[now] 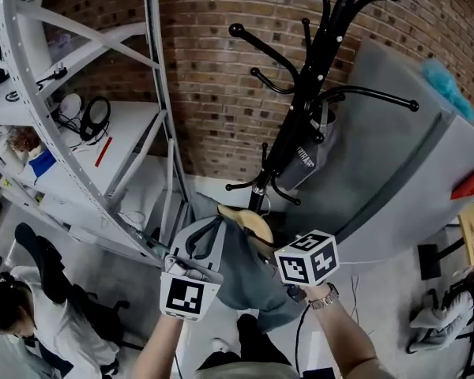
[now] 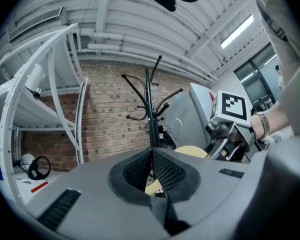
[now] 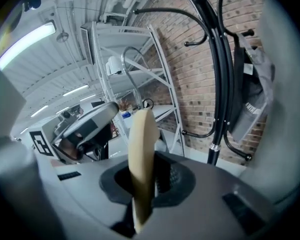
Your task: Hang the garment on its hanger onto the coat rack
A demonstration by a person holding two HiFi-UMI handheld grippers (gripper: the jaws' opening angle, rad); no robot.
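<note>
My right claw (image 3: 150, 176) is clenched on the wooden hanger (image 3: 142, 154): its pale edge stands upright between the two pads, and the metal hook (image 3: 126, 66) curves up at 12 o'clock from it. In the head view the hanger (image 1: 253, 223) lies just in front of this claw (image 1: 262, 242), and the grey-blue garment (image 1: 249, 287) hangs from it toward 6 o'clock.

My left claw (image 2: 151, 154) has its pads together at the tips. I see no cloth between them. It is just beside the garment at 9 o'clock in the head view (image 1: 205, 235), but I cannot tell if it touches the cloth.

The black coat rack (image 1: 316, 77) stands at 1 o'clock from both claws, apart from the hanger. A grey bag (image 1: 306, 163) hangs on it.
</note>
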